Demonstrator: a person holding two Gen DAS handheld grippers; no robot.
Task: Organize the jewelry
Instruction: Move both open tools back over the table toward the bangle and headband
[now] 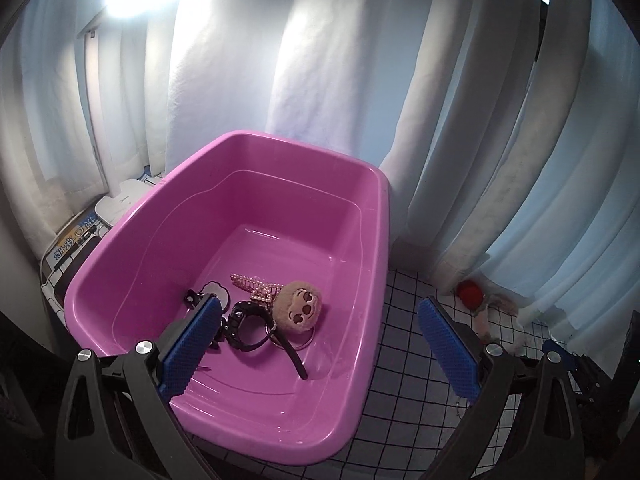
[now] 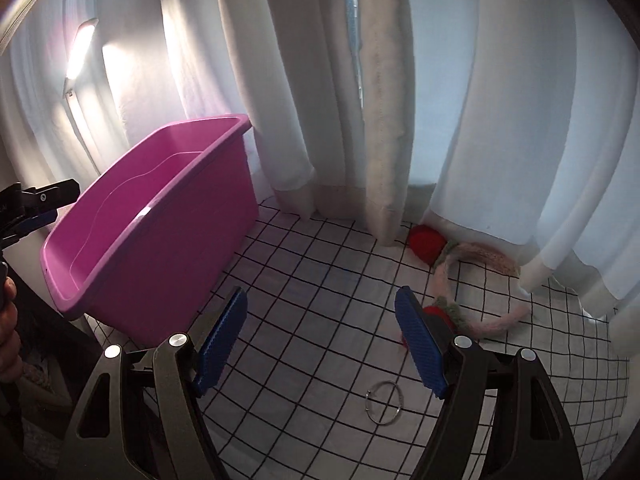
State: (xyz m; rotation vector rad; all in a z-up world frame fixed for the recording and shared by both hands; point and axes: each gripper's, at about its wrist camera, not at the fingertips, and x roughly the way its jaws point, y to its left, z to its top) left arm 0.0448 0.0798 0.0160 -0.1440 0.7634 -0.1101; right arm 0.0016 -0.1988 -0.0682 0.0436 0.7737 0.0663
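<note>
Left wrist view: pink plastic tub (image 1: 372, 216) on checked cloth (image 1: 404, 364), holding black watch (image 1: 244, 320), pearl hair comb (image 1: 256, 284) and plush keychain (image 1: 300, 304) bunched at 7 o'clock of its floor. Left hand-held gripper (image 1: 320, 344) jaws wide apart, empty, over the near rim.

Right wrist view: right hand-held gripper (image 2: 320, 344) jaws apart, nothing between. Metal ring (image 2: 384, 398) on the cloth at 5 o'clock, fuzzy headband with red pompoms (image 2: 472, 280) at 2 o'clock. Collecting loose pieces, probably; next likely lowering onto the ring, pinching its thin wire.
</note>
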